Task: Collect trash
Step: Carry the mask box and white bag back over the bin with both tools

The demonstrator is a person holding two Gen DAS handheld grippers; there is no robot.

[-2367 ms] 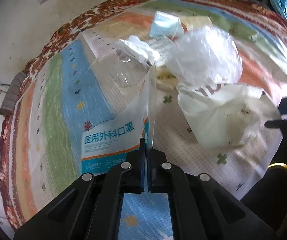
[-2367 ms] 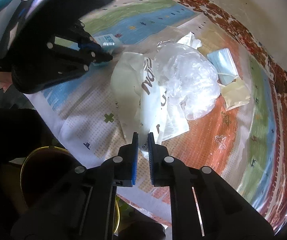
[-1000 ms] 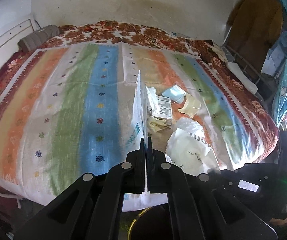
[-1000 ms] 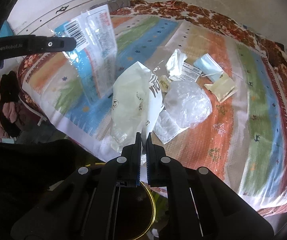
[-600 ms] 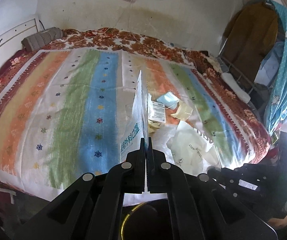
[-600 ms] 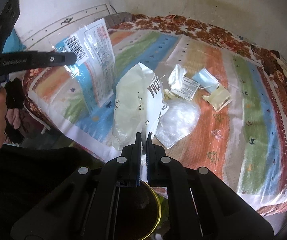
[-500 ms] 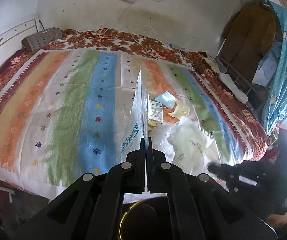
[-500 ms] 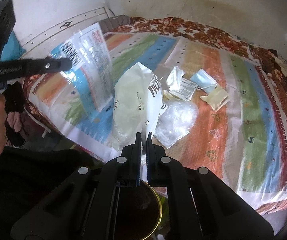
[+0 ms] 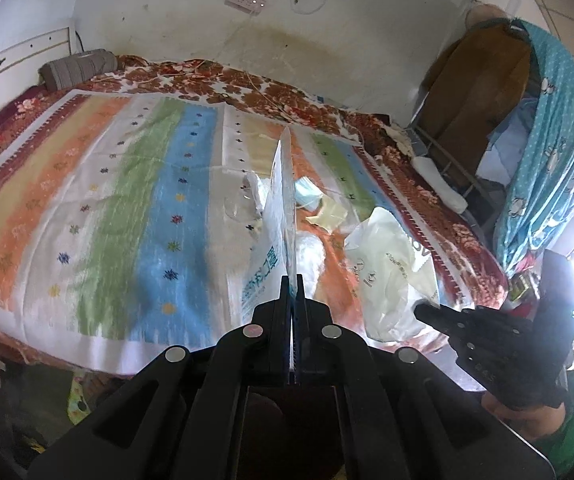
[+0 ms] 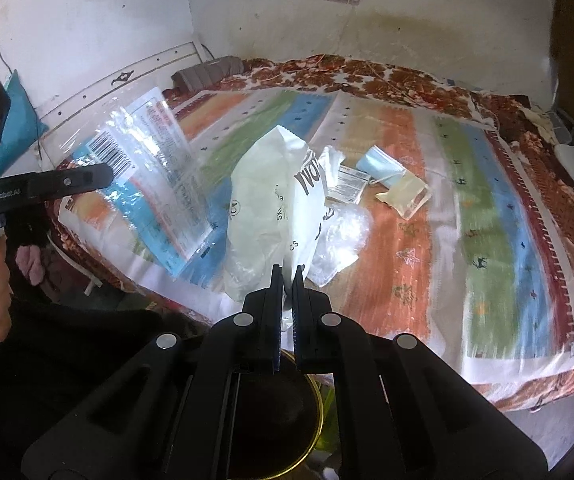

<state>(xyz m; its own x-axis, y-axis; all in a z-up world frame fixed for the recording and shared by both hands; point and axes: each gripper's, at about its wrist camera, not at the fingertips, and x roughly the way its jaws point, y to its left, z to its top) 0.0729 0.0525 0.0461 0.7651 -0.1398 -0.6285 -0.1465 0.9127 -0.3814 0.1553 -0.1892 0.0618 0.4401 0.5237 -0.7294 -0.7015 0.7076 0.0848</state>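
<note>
Gripping mask wrapper (image 10: 155, 184) in left gripper (image 9: 291, 286); white bag (image 10: 271, 216), right gripper (image 10: 286, 276)

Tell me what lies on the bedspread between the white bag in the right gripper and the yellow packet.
In the right wrist view, between white bag and yellow packet: a printed label packet, a crumpled clear bag, and a blue mask.

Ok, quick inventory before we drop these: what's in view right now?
mask packet: 1, clear with blue print, held off the bed's near left edge
white bag: 1, white, lifted over the near edge
clear bag: 1, on the orange stripe
face mask: 1, light blue, mid-bed
yellow wrapper: 1, beside the face mask
label slip: 1, white, left of the face mask
bin: 1, gold-rimmed, below the grippers
striped blanket: 1, covers the bed
left gripper: shut on the mask packet
right gripper: shut on the white bag
</note>
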